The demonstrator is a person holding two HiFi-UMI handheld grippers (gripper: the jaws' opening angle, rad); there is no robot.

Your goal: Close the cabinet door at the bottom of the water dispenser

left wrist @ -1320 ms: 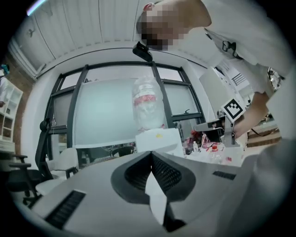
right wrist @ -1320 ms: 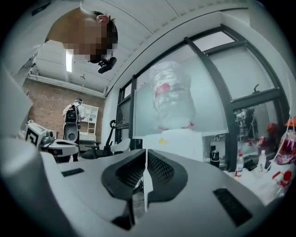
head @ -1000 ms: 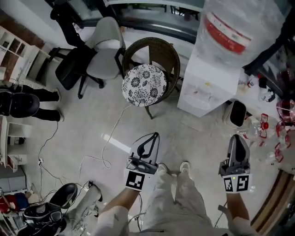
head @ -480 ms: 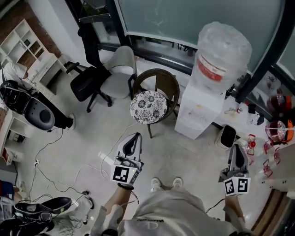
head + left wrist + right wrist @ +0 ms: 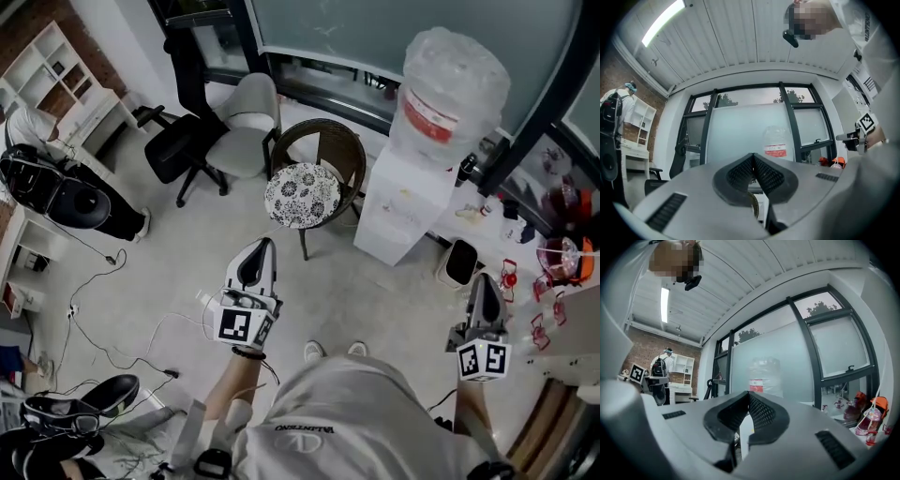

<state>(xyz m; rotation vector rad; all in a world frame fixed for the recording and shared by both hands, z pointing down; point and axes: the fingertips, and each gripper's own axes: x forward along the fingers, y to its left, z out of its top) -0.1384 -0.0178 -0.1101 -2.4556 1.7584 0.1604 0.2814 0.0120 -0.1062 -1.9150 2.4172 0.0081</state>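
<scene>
The white water dispenser (image 5: 403,211) stands by the window with a wrapped bottle (image 5: 452,82) on top. Its lower front looks flat and white; no door stands out from it. My left gripper (image 5: 263,247) hangs in the air left of it, above the floor, jaws shut on nothing. My right gripper (image 5: 484,280) is held up to the right of the dispenser, also shut and empty. In the left gripper view the pads meet at the left gripper (image 5: 753,155), with the bottle (image 5: 776,140) far ahead. The right gripper (image 5: 748,393) points level at the bottle (image 5: 764,373).
A wicker chair with a floral cushion (image 5: 301,193) stands just left of the dispenser, with a grey chair (image 5: 240,131) and a black chair (image 5: 176,150) behind. Cables (image 5: 108,319) trail over the floor. A small white bin (image 5: 458,264) sits right of the dispenser. A person (image 5: 42,183) is at far left.
Both grippers have risen and the head view has lifted, so the dispenser and chairs sit lower and smaller in the picture. Both grippers stay shut and empty.
</scene>
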